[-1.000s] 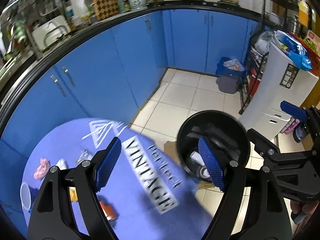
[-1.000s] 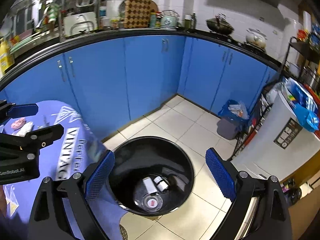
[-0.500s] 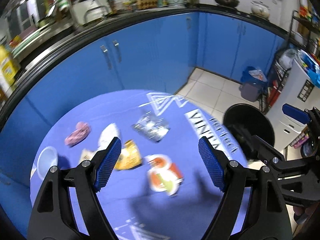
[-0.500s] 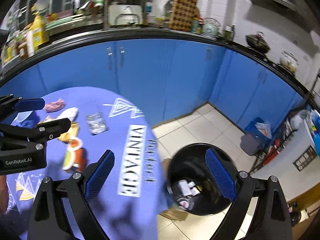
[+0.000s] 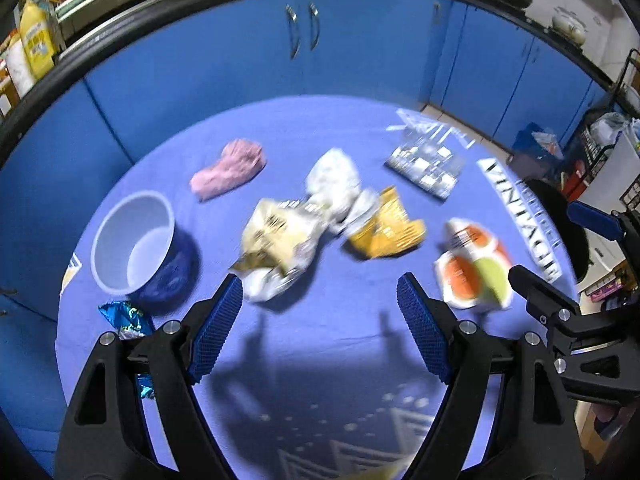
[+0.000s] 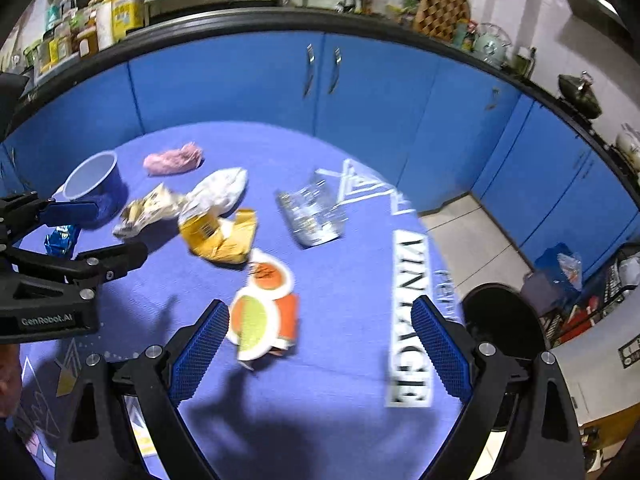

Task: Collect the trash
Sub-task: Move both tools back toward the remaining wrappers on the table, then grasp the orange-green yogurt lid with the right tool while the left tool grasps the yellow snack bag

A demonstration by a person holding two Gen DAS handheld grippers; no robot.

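While both claws hang over the round blue table (image 5: 320, 344), left gripper (image 5: 320, 320) and right gripper (image 6: 320, 344) are spread wide, holding nothing. Trash lies mid-table: crumpled yellow wrapper (image 5: 384, 228), orange-green packet (image 6: 264, 312), clear blister pack (image 6: 312, 212). Black bin (image 6: 500, 320) stands at the table's right edge.

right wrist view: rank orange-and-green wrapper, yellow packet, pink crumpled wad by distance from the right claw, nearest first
1. Orange-and-green wrapper: just ahead of the open right claw, by its left finger.
2. Yellow packet: farther in, left of centre on the table.
3. Pink crumpled wad: farthest, near the table's far-left edge.
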